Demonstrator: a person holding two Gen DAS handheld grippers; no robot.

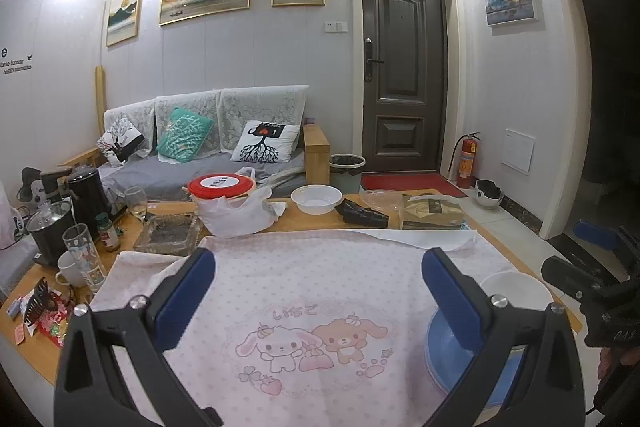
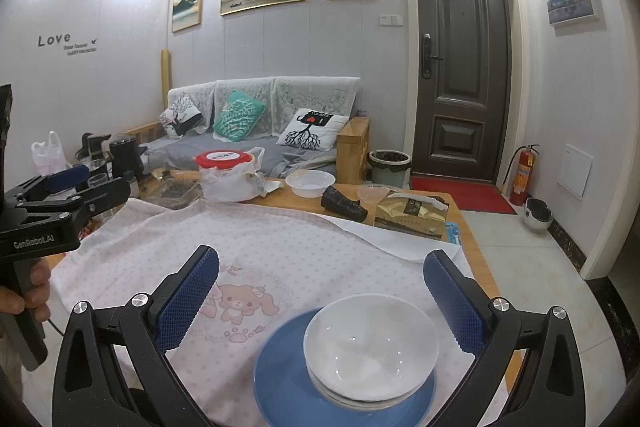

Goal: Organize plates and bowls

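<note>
A blue plate [image 2: 280, 387] lies on the pink cartoon cloth [image 2: 280, 255] at the table's near right. Stacked white bowls [image 2: 370, 345] sit on it. My right gripper [image 2: 320, 295] is open and empty just above and behind the bowls. My left gripper [image 1: 318, 291] is open and empty over the middle of the cloth [image 1: 300, 267]. The plate [image 1: 448, 359] and a bowl [image 1: 516, 291] show at its right, partly hidden by the right finger. The left gripper also shows at the left of the right wrist view [image 2: 76, 187].
Beyond the cloth stand a white bowl [image 1: 316, 199], a red-lidded tub in a plastic bag [image 1: 222, 187], a glass ashtray [image 1: 168, 233], a tissue box [image 1: 432, 213], kettles, glasses and a mug [image 1: 68, 267] at left. A sofa and door lie behind.
</note>
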